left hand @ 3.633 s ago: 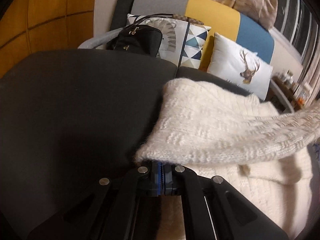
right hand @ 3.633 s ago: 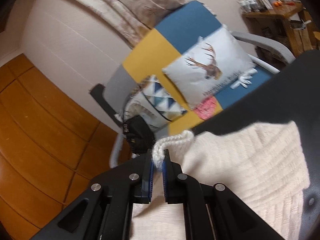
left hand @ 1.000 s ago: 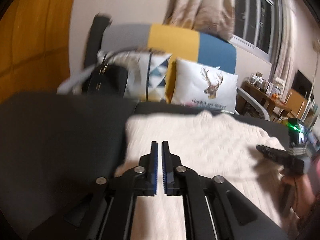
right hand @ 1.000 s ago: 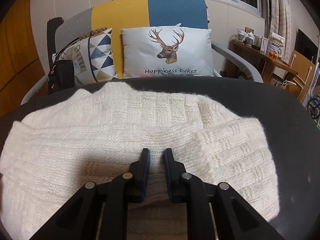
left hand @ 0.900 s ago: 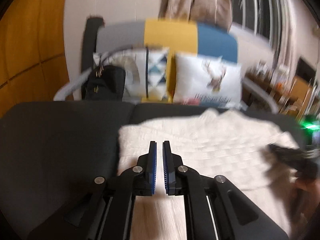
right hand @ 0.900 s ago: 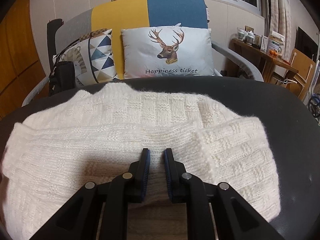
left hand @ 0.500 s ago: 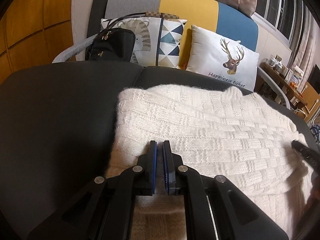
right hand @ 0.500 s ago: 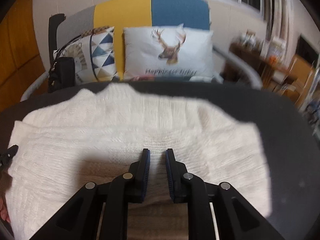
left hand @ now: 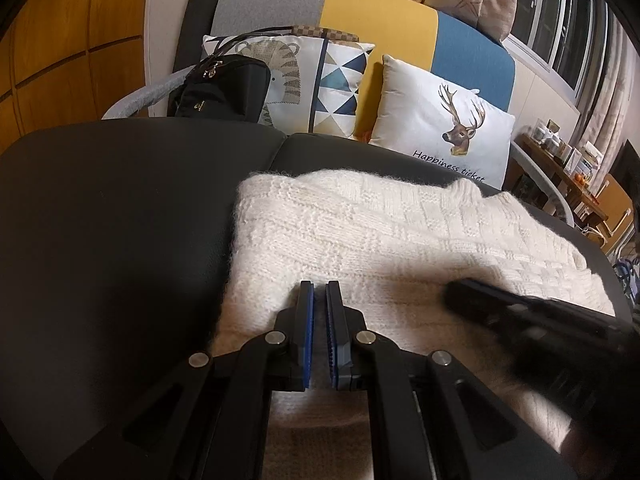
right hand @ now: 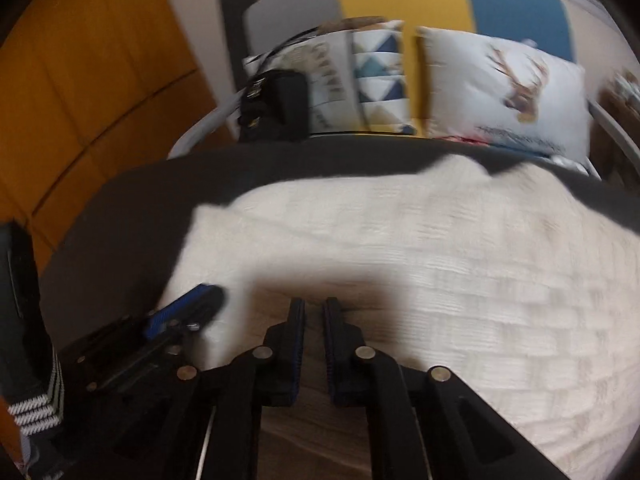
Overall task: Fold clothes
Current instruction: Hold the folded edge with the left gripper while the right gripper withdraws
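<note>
Cream-white knitted sweater (left hand: 380, 240) with a chunky block pattern lies folded on the black leather seat (left hand: 112, 216), nearer its right side, with bare leather to its left. Over the sweater's near edge the left gripper (left hand: 320, 292) holds nothing, its blue-padded fingers (left hand: 307, 320) drawn almost together with only a thin slit between them. Just beside it the right gripper (right hand: 313, 308) hovers over the same knit (right hand: 440, 264), fingers likewise narrowly parted and empty; that view is blurred. Beyond the seat stands a grey, yellow and blue sofa (left hand: 376, 16) bearing a white deer-print cushion (left hand: 444, 120), a triangle-patterned cushion (left hand: 340, 80) and a black handbag (left hand: 224, 88).
</note>
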